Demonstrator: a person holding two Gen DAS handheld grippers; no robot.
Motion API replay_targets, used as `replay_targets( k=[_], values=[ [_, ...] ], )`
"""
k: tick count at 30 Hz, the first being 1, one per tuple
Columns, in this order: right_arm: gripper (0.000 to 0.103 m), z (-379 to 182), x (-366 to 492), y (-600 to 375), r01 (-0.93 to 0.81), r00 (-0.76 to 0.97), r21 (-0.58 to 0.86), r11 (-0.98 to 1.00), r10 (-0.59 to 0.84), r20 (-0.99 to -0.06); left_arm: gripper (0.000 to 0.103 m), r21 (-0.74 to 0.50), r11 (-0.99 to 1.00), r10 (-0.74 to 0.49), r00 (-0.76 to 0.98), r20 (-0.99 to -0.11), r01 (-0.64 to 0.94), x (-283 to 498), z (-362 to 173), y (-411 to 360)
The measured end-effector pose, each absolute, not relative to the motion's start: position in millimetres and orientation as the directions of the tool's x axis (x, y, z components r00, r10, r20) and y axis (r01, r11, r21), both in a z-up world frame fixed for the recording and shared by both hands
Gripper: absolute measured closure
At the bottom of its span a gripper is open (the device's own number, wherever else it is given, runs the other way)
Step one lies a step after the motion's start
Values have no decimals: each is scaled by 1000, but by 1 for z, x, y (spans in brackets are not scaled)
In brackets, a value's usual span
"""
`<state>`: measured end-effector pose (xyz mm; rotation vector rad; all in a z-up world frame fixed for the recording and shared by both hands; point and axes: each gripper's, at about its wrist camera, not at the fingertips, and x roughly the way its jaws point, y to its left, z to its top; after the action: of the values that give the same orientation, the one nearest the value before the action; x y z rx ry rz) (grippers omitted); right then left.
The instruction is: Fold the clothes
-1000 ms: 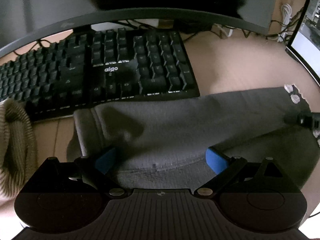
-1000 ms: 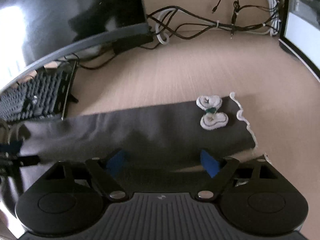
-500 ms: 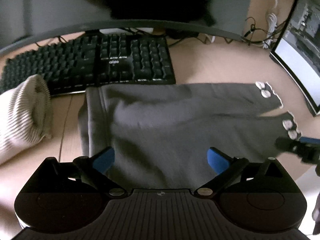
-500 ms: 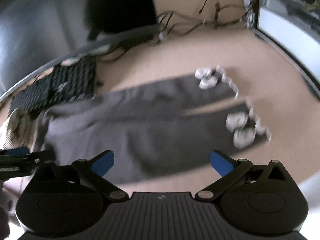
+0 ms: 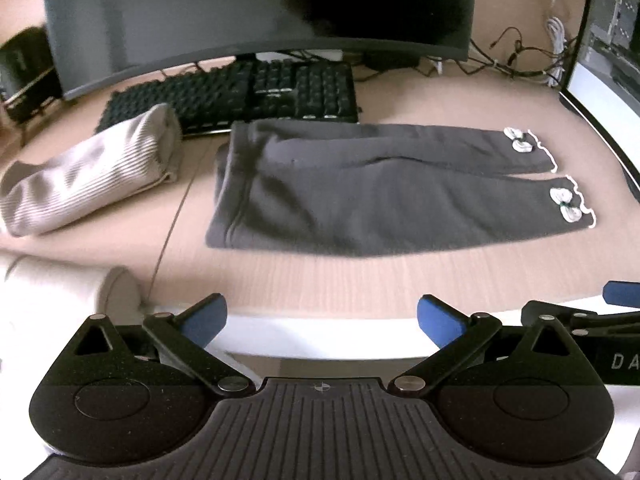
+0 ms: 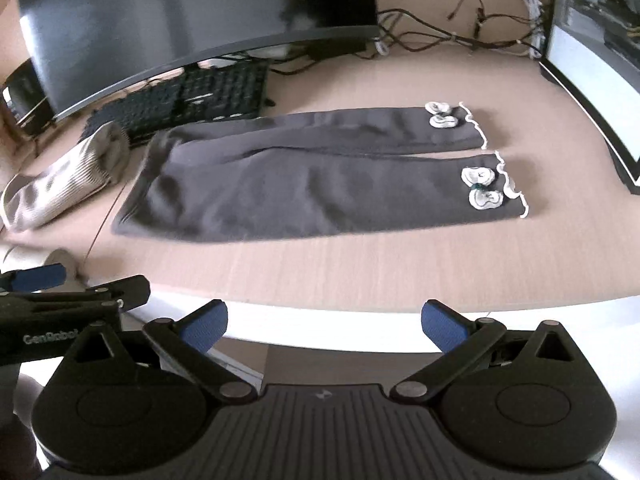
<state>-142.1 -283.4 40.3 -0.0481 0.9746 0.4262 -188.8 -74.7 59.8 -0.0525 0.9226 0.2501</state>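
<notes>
Both tongs off the cloth, hanging over the desk's near edge. Left gripper (image 5: 322, 318) released, jaws spread wide w/ nothing between them; they've just been widening a touch more. Right gripper (image 6: 324, 322) same story: let go, jaws at full spread after just opening, nothing between the blue pads.

Grey trousers (image 5: 372, 192) lie flat on the desk (image 5: 360, 280), well ahead of both tongs, not touching either. Waistband sits ahead-left, legs run to the right, side by side, white bows (image 6: 482, 188) at the cuffs.

Ribbed beige garment (image 5: 92, 172) rolled up, ahead-left of the left gripper, beside the waistband. Black keyboard (image 5: 256, 92) & dark monitor (image 5: 240, 8) beyond the trousers.
</notes>
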Motion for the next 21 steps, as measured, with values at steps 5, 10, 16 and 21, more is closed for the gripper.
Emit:
replay_targets(
  k=[5,10,16,21],
  values=[
    [0,45,-150,-287,-409,487,140,902,346,-802,0,70,959,223,578,-785,-275,-208,65,-83],
    [0,46,-151,-289,-428,488,139,893,358,-796,0,67,949,242,576,-781,-307,-214,68,-86],
    [0,46,-150,-288,-437,490,134,889,361,-794,0,71,947,250,579,-776,-313,-214,69,-90],
    [0,45,-148,-287,-438,487,136,889,361,-795,0,71,945,252,575,-779,-318,-211,68,-91]
  ],
)
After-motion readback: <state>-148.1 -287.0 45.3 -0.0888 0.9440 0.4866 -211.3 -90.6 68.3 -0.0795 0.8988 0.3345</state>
